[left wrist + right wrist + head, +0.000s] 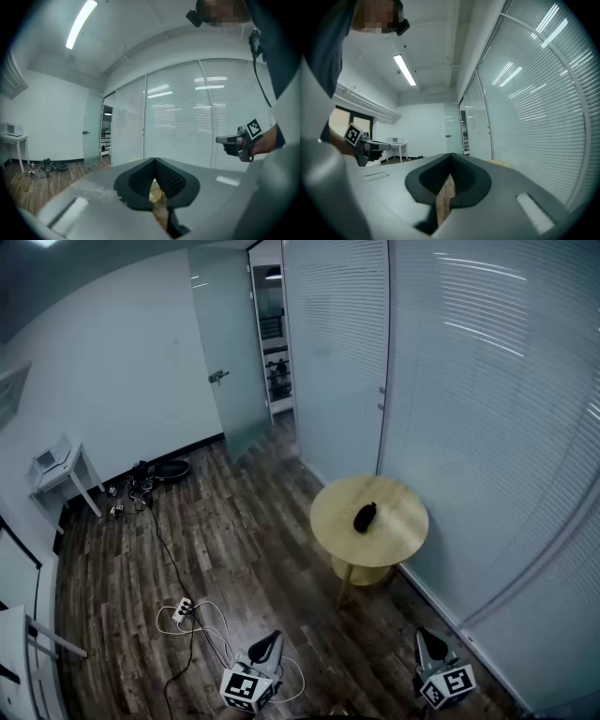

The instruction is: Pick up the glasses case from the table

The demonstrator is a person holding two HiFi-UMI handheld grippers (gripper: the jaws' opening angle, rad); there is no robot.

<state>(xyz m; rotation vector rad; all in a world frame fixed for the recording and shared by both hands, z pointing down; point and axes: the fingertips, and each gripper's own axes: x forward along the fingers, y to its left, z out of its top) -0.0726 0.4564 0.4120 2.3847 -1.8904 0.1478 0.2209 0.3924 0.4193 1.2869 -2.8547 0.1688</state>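
Observation:
A dark glasses case [365, 517] lies near the middle of a round yellow table [403, 535] that stands by the blind-covered glass wall. Both grippers are held low and near me, well short of the table. My left gripper [267, 643] is at the bottom centre and my right gripper [429, 641] at the bottom right. In the left gripper view the left gripper [153, 161] has its tips meeting with nothing held, and the right gripper [229, 139] shows beside it. The right gripper [450, 157] is likewise shut and empty in its own view.
A power strip [183, 608] with white and black cables lies on the wooden floor ahead of my left gripper. A small white side table [61, 465] stands at the far left wall. A glass door [230, 352] stands ajar at the back. Blinds [487, 409] line the right side.

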